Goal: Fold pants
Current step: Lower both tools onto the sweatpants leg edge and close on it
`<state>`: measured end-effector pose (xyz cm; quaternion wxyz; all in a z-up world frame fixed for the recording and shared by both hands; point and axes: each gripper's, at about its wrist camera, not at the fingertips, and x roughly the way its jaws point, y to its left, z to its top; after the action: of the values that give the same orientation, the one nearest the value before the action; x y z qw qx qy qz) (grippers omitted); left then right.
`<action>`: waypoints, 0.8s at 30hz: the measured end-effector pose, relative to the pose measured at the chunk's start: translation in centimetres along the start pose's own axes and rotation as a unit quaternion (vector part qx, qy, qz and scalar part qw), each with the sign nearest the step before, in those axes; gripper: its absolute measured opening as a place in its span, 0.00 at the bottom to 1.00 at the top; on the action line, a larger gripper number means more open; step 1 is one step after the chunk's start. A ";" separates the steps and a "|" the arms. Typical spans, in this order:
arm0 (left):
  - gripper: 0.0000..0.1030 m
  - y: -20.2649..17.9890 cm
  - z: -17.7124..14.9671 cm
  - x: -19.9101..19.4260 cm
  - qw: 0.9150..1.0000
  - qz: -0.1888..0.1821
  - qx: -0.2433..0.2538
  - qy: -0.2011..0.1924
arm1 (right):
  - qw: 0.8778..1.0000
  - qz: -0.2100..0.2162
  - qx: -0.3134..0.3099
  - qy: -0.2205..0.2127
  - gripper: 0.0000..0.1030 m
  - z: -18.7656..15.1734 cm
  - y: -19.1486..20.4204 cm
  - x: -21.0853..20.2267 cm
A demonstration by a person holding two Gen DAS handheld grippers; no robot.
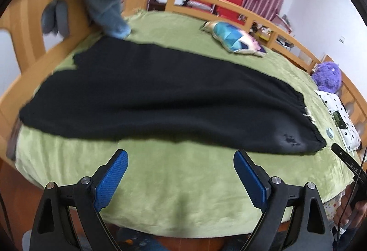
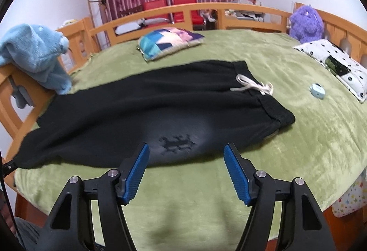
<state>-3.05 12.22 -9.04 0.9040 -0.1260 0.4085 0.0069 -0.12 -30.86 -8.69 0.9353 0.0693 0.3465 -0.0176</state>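
Black pants (image 1: 160, 99) lie flat on the green bedspread (image 1: 174, 182), folded lengthwise with one leg on the other. The waistband with a white drawstring (image 2: 254, 87) is at the right, the leg ends at the left. A dark logo (image 2: 176, 143) shows near the front edge. My left gripper (image 1: 180, 167) is open and empty, hovering over bare blanket just in front of the pants. My right gripper (image 2: 185, 162) is open and empty, its fingertips at the pants' (image 2: 146, 108) front edge by the logo. The right gripper's tip also shows in the left wrist view (image 1: 344, 157).
A blue plush towel (image 2: 36, 53) hangs on the wooden bed rail (image 2: 13, 99) at the left. A colourful cushion (image 2: 169, 42), a purple plush toy (image 2: 305, 24), a dotted pillow (image 2: 335, 63) and a small blue object (image 2: 317, 90) lie on the bed.
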 end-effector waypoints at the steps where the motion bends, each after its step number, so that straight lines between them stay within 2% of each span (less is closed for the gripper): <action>1: 0.90 0.3 -0.2 0.5 1.000 0.000 -0.001 0.004 | 1.000 -0.004 0.005 0.003 0.66 -0.5 -0.6 0.6; 6: 0.90 2.4 -0.3 3.9 0.999 -0.016 -0.034 0.023 | 0.997 -0.001 0.065 0.044 0.66 -3.4 -4.0 4.8; 9: 0.90 4.2 0.1 5.6 0.997 -0.030 -0.070 0.013 | 0.992 0.010 0.108 0.069 0.66 -4.5 -5.6 7.1; 12: 0.90 5.4 0.7 7.1 0.995 -0.025 -0.092 0.003 | 0.989 0.018 0.124 0.072 0.66 -4.2 -6.3 8.3; 16: 0.90 7.0 1.3 9.8 0.991 -0.034 -0.128 0.014 | 0.986 0.029 0.151 0.065 0.69 -3.3 -7.2 9.8; 22: 0.90 8.0 1.9 12.3 0.987 -0.054 -0.152 0.016 | 0.974 0.080 0.206 0.057 0.71 -2.0 -8.3 12.0; 24: 0.90 8.1 2.3 13.0 0.985 -0.055 -0.161 0.018 | 0.973 0.072 0.209 0.070 0.72 -1.5 -8.1 13.5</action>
<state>6.36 19.40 -19.05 0.8632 -0.2925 0.4109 0.0203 8.50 -38.43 -19.54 0.8721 0.2894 0.3942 -0.0176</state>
